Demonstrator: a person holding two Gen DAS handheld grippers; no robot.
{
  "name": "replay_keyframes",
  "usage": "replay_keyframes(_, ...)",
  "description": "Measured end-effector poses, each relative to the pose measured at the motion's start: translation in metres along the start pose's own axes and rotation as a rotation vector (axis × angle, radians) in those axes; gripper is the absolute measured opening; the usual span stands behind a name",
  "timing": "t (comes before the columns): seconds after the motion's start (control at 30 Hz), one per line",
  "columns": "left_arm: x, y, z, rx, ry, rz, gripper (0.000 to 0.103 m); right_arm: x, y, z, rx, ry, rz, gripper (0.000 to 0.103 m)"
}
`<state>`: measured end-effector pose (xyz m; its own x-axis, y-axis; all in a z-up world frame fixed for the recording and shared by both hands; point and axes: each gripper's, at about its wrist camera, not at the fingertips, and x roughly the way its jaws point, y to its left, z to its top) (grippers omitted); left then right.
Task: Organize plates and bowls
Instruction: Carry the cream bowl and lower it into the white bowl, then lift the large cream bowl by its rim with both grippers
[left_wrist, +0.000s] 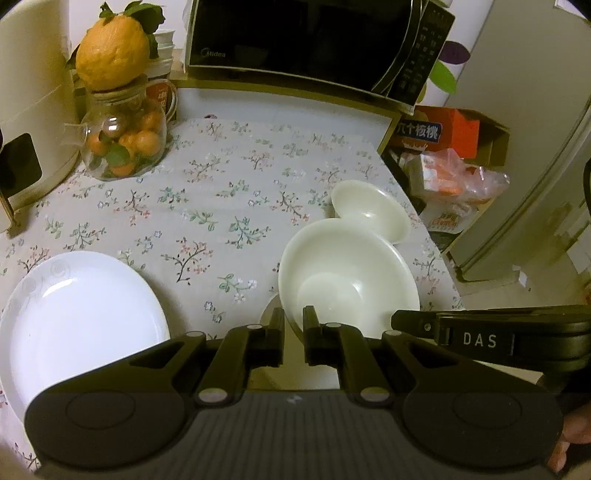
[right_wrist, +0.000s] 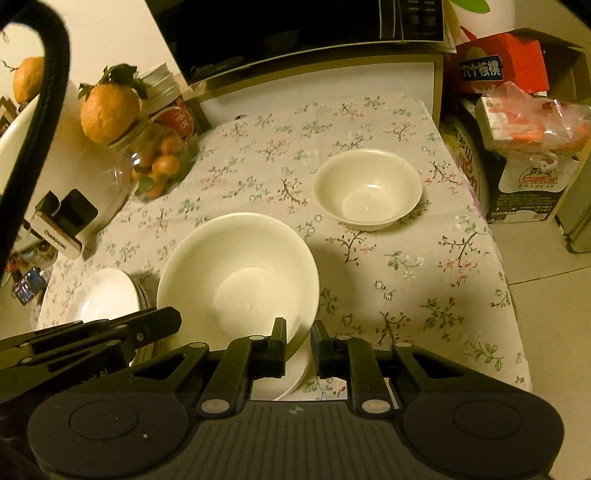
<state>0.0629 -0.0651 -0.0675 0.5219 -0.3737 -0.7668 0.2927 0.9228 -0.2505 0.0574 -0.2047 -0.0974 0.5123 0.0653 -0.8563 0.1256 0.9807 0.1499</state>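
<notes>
A large cream bowl (left_wrist: 347, 273) (right_wrist: 236, 273) hangs tilted just above the floral tablecloth, held by both grippers. My left gripper (left_wrist: 294, 321) is shut on its near rim. My right gripper (right_wrist: 299, 332) is shut on the rim at the bowl's near right side. A smaller cream bowl (left_wrist: 369, 210) (right_wrist: 367, 188) sits upright on the cloth beyond it, apart from both grippers. A wide white plate (left_wrist: 81, 314) lies at the left, seen as a stack of plates (right_wrist: 107, 295) in the right wrist view. Another white plate (right_wrist: 295, 373) shows partly under the big bowl.
At the back stand a microwave (left_wrist: 303, 37), a glass jar of small oranges (left_wrist: 125, 144) with a big citrus fruit on top, and a cream appliance (left_wrist: 29, 110). Boxes and bags (right_wrist: 524, 122) crowd the floor beyond the table's right edge (right_wrist: 495, 236).
</notes>
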Motion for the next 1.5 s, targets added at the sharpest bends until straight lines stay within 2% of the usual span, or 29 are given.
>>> replay_keyframes(0.4,0.005,0.006,-0.012,0.012,0.044,0.051,0.009,0.01,0.011,-0.013,-0.054,0.054,0.004,0.017)
replay_keyframes(0.77,0.013,0.005,-0.017,0.037,0.071,0.067,0.009,0.017,0.011,-0.017,-0.06,0.088,-0.001,0.018)
replay_keyframes(1.5,0.025,0.008,-0.018,0.036,0.112,0.082,0.013,0.019,0.011,-0.016,-0.074,0.104,0.008,0.022)
